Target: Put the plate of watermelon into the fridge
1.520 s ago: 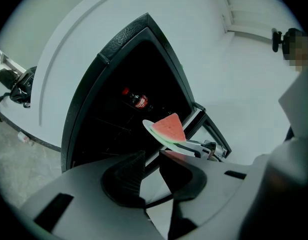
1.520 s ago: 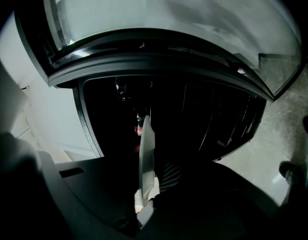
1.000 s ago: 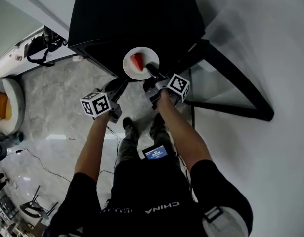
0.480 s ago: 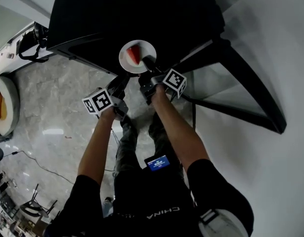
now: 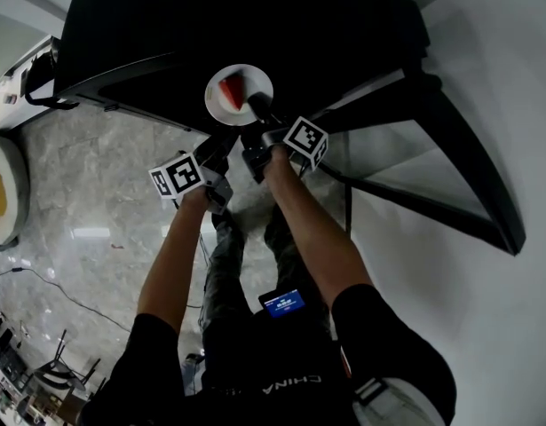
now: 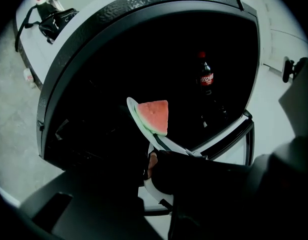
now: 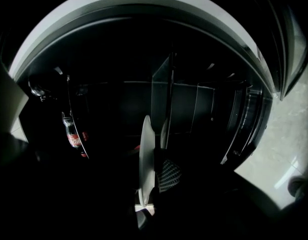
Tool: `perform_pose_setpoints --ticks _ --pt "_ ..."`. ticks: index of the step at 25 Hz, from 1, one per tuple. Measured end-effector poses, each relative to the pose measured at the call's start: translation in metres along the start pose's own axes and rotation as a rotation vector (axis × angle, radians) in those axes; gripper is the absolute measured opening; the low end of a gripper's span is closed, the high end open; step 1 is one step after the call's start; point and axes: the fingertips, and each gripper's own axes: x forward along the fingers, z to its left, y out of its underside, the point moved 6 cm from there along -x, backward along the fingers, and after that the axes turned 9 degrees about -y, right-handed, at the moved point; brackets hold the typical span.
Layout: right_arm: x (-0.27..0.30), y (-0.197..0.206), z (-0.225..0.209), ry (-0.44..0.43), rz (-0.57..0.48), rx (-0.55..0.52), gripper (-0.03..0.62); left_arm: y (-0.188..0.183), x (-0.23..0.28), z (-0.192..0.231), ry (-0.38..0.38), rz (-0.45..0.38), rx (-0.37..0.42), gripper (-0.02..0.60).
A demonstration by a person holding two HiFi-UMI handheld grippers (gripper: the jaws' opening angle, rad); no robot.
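Note:
A white plate (image 5: pixel 239 94) carries a red watermelon wedge (image 5: pixel 230 89) at the dark opening of the fridge (image 5: pixel 255 16). My right gripper (image 5: pixel 253 106) is shut on the plate's near rim. In the right gripper view the plate (image 7: pixel 146 154) shows edge-on, pinched at my right gripper (image 7: pixel 152 176). In the left gripper view the plate (image 6: pixel 136 116) and wedge (image 6: pixel 155 116) hang in front of the black interior. My left gripper (image 5: pixel 217 147) is just below and left of the plate; its jaws (image 6: pixel 149 166) stand apart with nothing between them.
A cola bottle (image 6: pixel 206 79) stands inside the fridge, left of the plate in the right gripper view (image 7: pixel 71 131). The open fridge door (image 5: pixel 432 167) swings out on the right. Dark shelves (image 7: pixel 194 109) fill the interior. Marble floor (image 5: pixel 77 202) lies to the left.
Both grippers have moved forward toward the fridge. The plate now sits at the dark opening, and the interior fills both gripper views.

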Motion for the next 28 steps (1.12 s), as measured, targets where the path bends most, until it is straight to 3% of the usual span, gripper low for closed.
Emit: perform_pose_setpoints --ticks 8,15,28 --pt "0.009 -0.003 -0.009 -0.013 -0.008 0.001 0.031 0.000 0.016 0.014 -0.016 0.032 0.019 0.081" --pt "0.013 -0.004 -0.010 -0.041 -0.006 -0.021 0.031 0.000 0.023 0.015 0.016 0.051 0.017 0.081" --pt "0.014 -0.005 -0.002 0.043 0.026 -0.075 0.031 0.000 0.036 0.009 0.014 0.109 0.071 0.081"
